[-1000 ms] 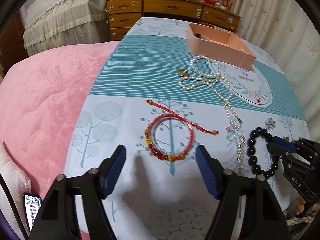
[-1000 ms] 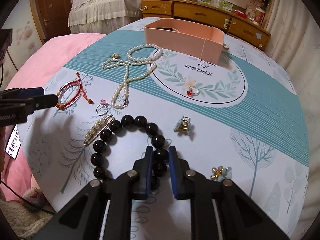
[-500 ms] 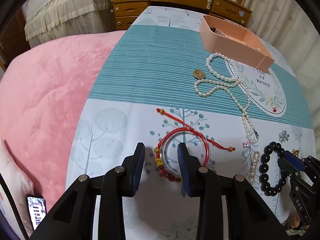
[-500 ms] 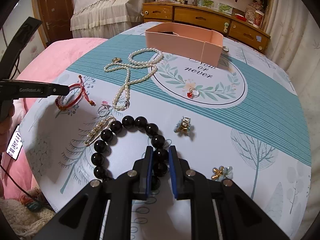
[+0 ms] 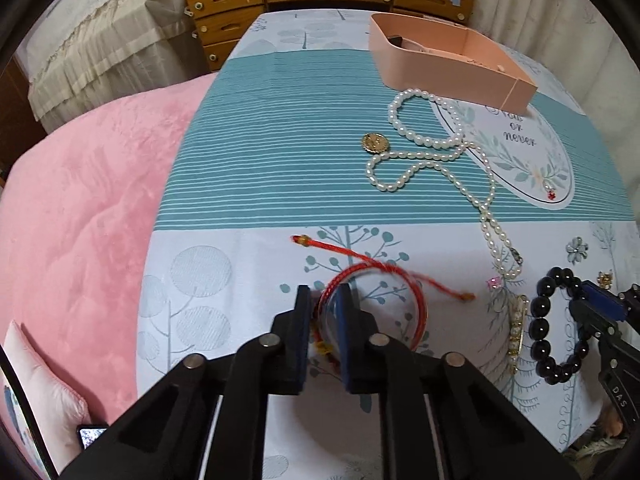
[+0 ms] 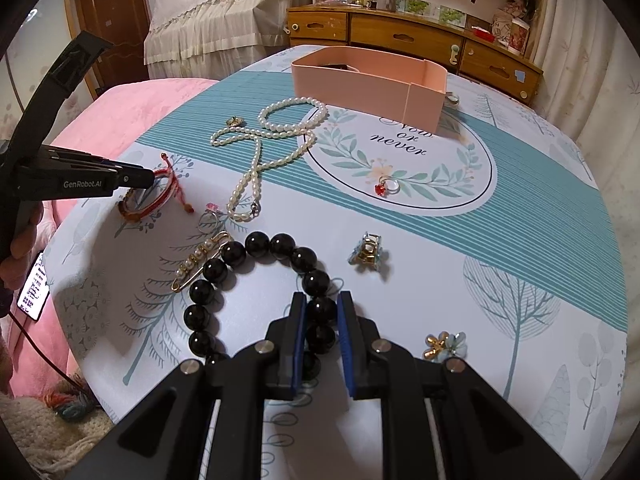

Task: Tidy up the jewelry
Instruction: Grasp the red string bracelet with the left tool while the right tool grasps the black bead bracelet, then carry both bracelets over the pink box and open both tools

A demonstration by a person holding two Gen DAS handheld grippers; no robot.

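The left gripper (image 5: 322,312) is clamping its blue pads on the near rim of the red bracelet (image 5: 374,304); a second ago those pads were standing wide apart short of it, and half a second ago they were closing around it. The bracelet is looking blurred, with its loose cord trailing toward 3 o'clock. The right gripper (image 6: 322,312) is still pinching the black bead bracelet (image 6: 256,276) between its pads, unchanged from the earlier frames, the loop of beads lying on the cloth toward 10 o'clock.

Just beside the beads, a gold pearl pin (image 6: 200,260) is lying at 10 o'clock, and a small flower clip (image 6: 367,254) at 1 o'clock. Farther out, a pearl necklace (image 6: 276,144) is looping across the teal stripes, with a red-stone ring (image 6: 387,187) sitting inside the printed wreath.

At 12 o'clock the pink tray (image 6: 368,80) is standing on the far part of the tablecloth (image 6: 540,240). A pink blanket (image 5: 80,200) is lying to the left, and a wooden dresser (image 6: 408,40) is standing against the back wall.
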